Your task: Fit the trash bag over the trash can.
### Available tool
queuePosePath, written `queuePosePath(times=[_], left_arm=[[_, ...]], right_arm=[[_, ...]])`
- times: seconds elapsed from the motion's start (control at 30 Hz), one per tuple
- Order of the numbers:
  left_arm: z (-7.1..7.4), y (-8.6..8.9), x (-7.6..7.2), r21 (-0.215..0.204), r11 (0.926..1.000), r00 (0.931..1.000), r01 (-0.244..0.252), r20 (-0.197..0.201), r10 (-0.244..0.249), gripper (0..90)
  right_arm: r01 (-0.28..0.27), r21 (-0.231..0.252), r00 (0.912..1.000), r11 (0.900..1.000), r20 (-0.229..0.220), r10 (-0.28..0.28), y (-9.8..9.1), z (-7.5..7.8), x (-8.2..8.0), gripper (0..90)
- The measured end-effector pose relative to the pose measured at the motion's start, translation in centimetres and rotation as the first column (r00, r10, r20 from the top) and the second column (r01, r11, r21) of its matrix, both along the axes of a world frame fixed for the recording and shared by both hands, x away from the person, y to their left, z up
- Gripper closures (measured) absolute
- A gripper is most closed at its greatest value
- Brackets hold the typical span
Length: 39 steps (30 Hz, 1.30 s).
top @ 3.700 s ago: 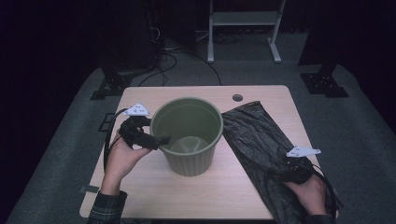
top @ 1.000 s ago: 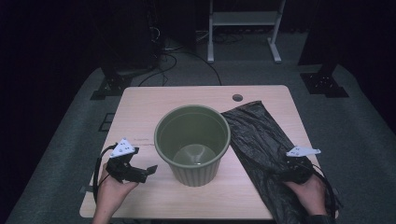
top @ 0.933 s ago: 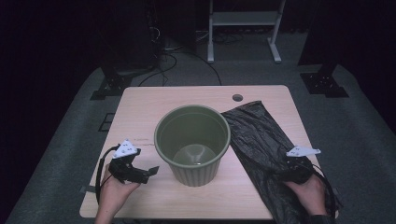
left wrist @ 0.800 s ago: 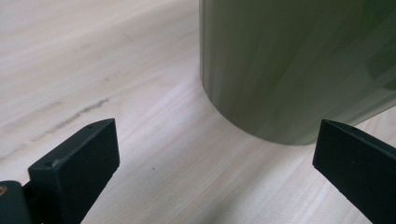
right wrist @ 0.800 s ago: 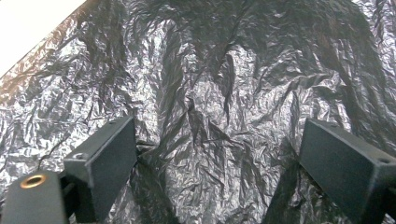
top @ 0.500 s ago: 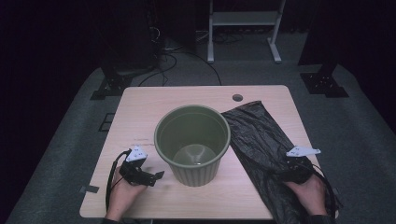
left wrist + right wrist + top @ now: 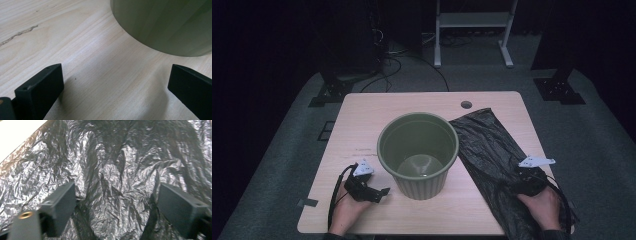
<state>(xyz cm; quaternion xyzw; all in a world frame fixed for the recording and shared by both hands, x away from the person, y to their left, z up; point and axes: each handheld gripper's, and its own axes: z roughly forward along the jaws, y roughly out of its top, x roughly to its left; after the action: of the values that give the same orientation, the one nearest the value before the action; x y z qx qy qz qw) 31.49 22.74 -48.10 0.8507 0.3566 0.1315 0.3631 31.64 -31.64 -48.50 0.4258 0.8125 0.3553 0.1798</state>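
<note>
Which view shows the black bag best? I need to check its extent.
The high view: the whole black bag lies beside the bin. The right gripper view shows crinkled plastic close up; the left gripper view shows table and bin.

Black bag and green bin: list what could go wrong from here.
1. The black bag hangs over the table's front edge; a pull by the right tool might slide it off.
2. The left tool, open, sits close beside the green bin; a careless move could nudge or tip it.
3. Thin crinkled film may tear if pinched hard.
</note>
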Motion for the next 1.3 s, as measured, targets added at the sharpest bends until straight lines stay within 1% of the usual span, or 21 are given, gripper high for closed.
queuePosePath(times=[0.1, 0.13, 0.2, 0.27, 0.33, 0.37, 0.43, 0.5, 0.57, 0.67, 0.77, 0.93, 1.0, 1.07, 1.13, 1.17, 1.2, 1.3], left_arm=[[-0.1, -0.2, -0.1, 0.014, 0.9999, 0.9999, 0.006, 0.013, -0.006, 0.0], [-0.1, -0.2, -0.1, 0.025, 0.9996, 0.9997, 0.012, 0.020, -0.012, 0.0], [-0.2, -0.3, -0.2, 0.036, 0.9993, 0.9995, 0.013, 0.028, -0.014, 0.0], [-0.2, -0.3, -0.2, 0.028, 0.9995, 0.9993, 0.012, 0.034, -0.013, 0.0], [-0.2, -0.3, -0.2, 0.030, 0.9995, 0.9993, 0.013, 0.034, -0.014, 0.0], [-0.2, -0.3, -0.2, 0.031, 0.9994, 0.9993, 0.013, 0.034, -0.014, 0.0], [-0.2, -0.3, -0.2, 0.031, 0.9994, 0.9993, 0.013, 0.034, -0.014, 0.0], [-0.2, -0.3, -0.2, 0.031, 0.9995, 0.9993, 0.013, 0.034, -0.014, 0.0], [-0.2, -0.3, -0.2, 0.030, 0.9995, 0.9993, 0.013, 0.034, -0.014, 0.0], [-0.2, -0.3, -0.2, 0.031, 0.9994, 0.9993, 0.013, 0.034, -0.014, 0.0], [-0.2, -0.3, -0.2, 0.030, 0.9995, 0.9993, 0.013, 0.034, -0.014, 0.0], [-0.2, -0.3, -0.2, 0.030, 0.9995, 0.9993, 0.012, 0.034, -0.013, 0.0], [-0.2, -0.3, -0.2, 0.031, 0.9994, 0.9993, 0.013, 0.034, -0.014, 0.0], [-0.2, -0.3, -0.2, 0.031, 0.9994, 0.9993, 0.013, 0.034, -0.014, 0.0], [-0.2, -0.3, -0.2, 0.031, 0.9994, 0.9993, 0.013, 0.034, -0.014, 0.0], [-0.2, -0.3, -0.2, 0.030, 0.9995, 0.9993, 0.013, 0.034, -0.014, 0.0], [-0.2, -0.3, -0.2, 0.031, 0.9994, 0.9993, 0.013, 0.034, -0.014, 0.0], [-0.2, -0.3, -0.2, 0.031, 0.9994, 0.9993, 0.013, 0.034, -0.014, 0.0]], right_arm=[[0.007, 0.012, 0.9999, 0.9999, 0.013, -0.007, 0.0, 0.2, -0.2, 41.0], [0.007, 0.013, 0.9999, 0.9999, 0.014, -0.007, 0.1, 0.2, -0.2, 47.8], [-0.008, 0.013, 0.9998, 0.9999, 0.016, 0.007, 0.2, 0.3, -0.4, 62.5], [-0.018, 0.013, 0.9997, 0.9997, 0.014, 0.018, 0.4, 0.4, -0.5, 75.7], [-0.029, 0.017, 0.9995, 0.9994, 0.010, 0.029, 0.6, 0.4, -0.6, 87.4], [-0.035, 0.015, 0.9994, 0.9993, 0.009, 0.035, 0.7, 0.4, -0.6, 90.0], [-0.036, 0.003, 0.9993, 0.9994, 0.014, 0.036, 0.8, 0.4, -0.7, 90.0], [-0.034, 0.004, 0.9993, 0.9994, 0.015, 0.034, 0.9, 0.4, -0.7, 90.0], [-0.044, 0.005, 0.9990, 0.9990, 0.013, 0.044, 1.1, 0.5, -0.6, 90.0], [-0.072, 0.017, 0.9973, 0.9972, 0.011, 0.072, 1.8, 0.6, -0.4, 90.0], [-0.109, 0.017, 0.9941, 0.9940, 0.006, 0.108, 2.9, 0.8, -0.2, 90.0], [-0.178, 0.027, 0.9840, 0.9837, 0.016, 0.177, 5.1, 1.3, 0.0, 90.0], [-0.210, 0.032, 0.9777, 0.9772, 0.018, 0.209, 6.1, 1.4, 0.1, 90.0], [-0.238, 0.033, 0.9714, 0.9708, 0.010, 0.237, 7.0, 1.3, 0.2, 90.0], [-0.267, 0.033, 0.9636, 0.9631, 0.002, 0.267, 8.0, 1.1, 0.4, 90.0], [-0.284, 0.025, 0.9588, 0.9585, -0.003, 0.284, 8.4, 1.1, 0.6, 90.0], [-0.296, 0.018, 0.9552, 0.9550, -0.001, 0.296, 8.9, 1.1, 0.7, 90.0], [-0.309, 0.012, 0.9510, 0.9510, -0.008, 0.309, 9.7, 1.1, 0.8, 89.5]])
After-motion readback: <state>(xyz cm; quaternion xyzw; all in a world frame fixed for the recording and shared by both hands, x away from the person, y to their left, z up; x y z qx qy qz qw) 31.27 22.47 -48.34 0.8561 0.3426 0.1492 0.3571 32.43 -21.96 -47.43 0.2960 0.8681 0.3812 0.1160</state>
